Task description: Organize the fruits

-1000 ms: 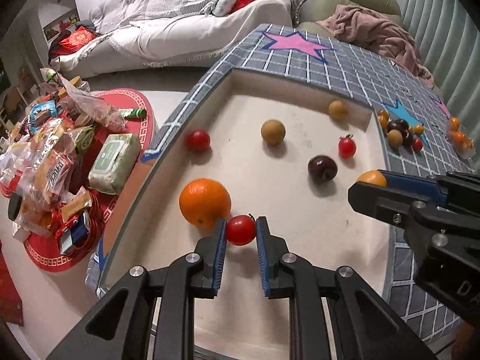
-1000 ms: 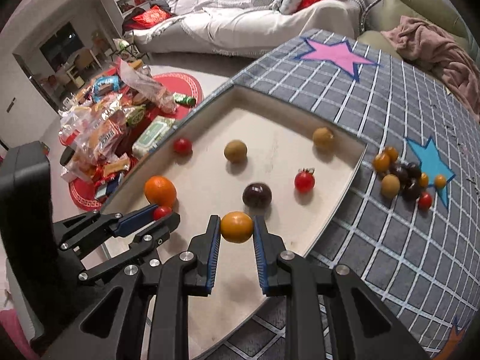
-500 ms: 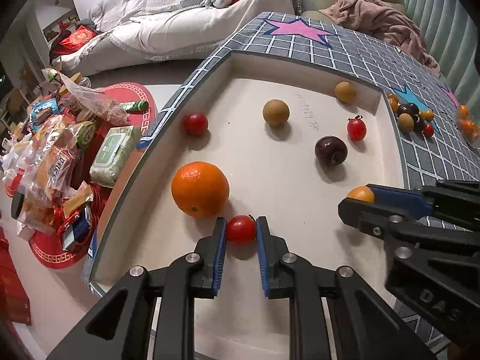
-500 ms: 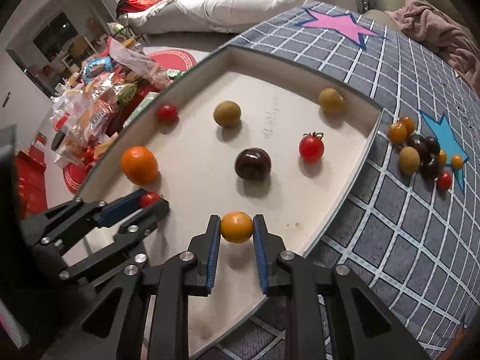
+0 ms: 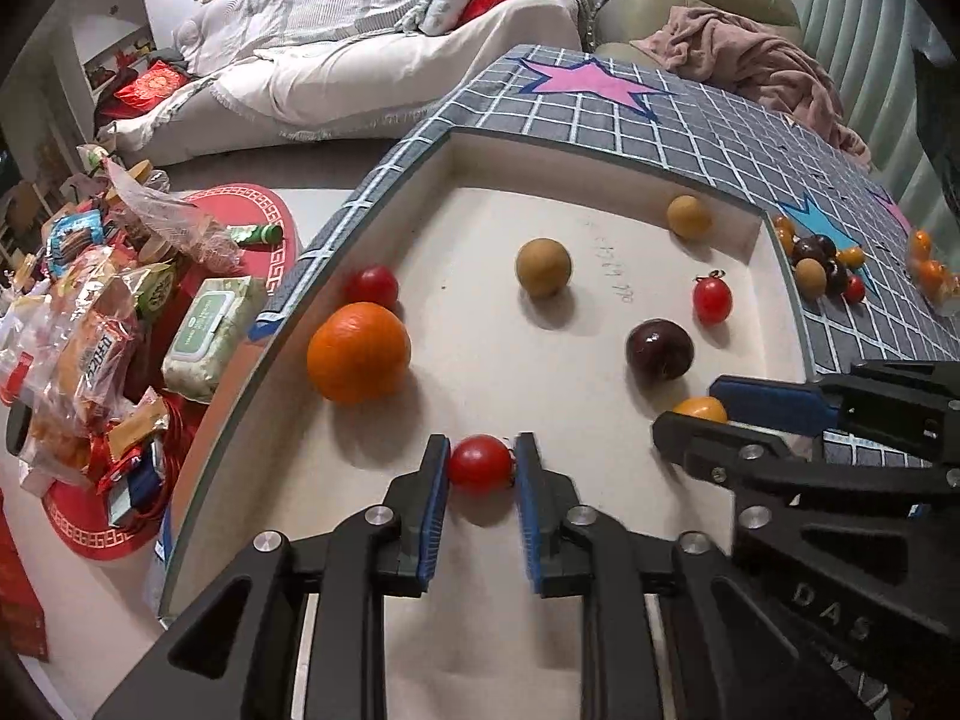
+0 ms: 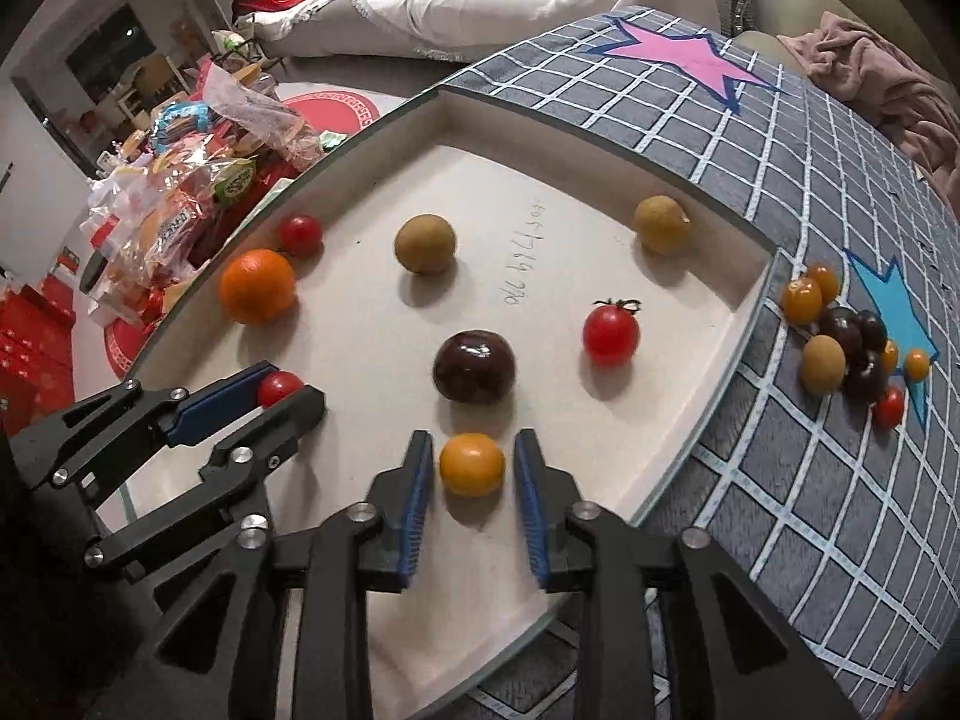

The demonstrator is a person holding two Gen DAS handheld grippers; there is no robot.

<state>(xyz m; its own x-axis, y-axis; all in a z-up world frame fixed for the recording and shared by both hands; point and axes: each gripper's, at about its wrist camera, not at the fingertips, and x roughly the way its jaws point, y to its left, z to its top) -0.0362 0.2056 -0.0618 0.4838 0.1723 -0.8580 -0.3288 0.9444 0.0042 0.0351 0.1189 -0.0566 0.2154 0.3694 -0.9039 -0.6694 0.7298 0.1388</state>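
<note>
A white tray [image 5: 540,162] is set into the grey checked cloth. My left gripper [image 5: 481,462] is low at the tray's near edge, jaws opening. A red cherry tomato [image 5: 480,463] rests on the floor between its pads with hardly any gap. My right gripper [image 6: 472,462] is beside it on the right, jaws opening. A yellow cherry tomato [image 6: 471,463] lies between its pads with a clear gap on each side. An orange [image 5: 358,352], a dark plum [image 6: 474,366], two brown longans [image 6: 425,243] and two more red tomatoes [image 6: 611,328] lie spread in the tray.
A heap of small mixed fruits [image 6: 852,342] lies on the cloth right of the tray. Snack packets and wet wipes [image 5: 210,330] crowd a red stool to the left, below the tray's edge. A sofa with bedding [image 5: 360,60] stands behind.
Both grippers came down to the tray floor with their tomatoes. Their jaws have parted slightly, and the right pads now stand off the yellow tomato.
</note>
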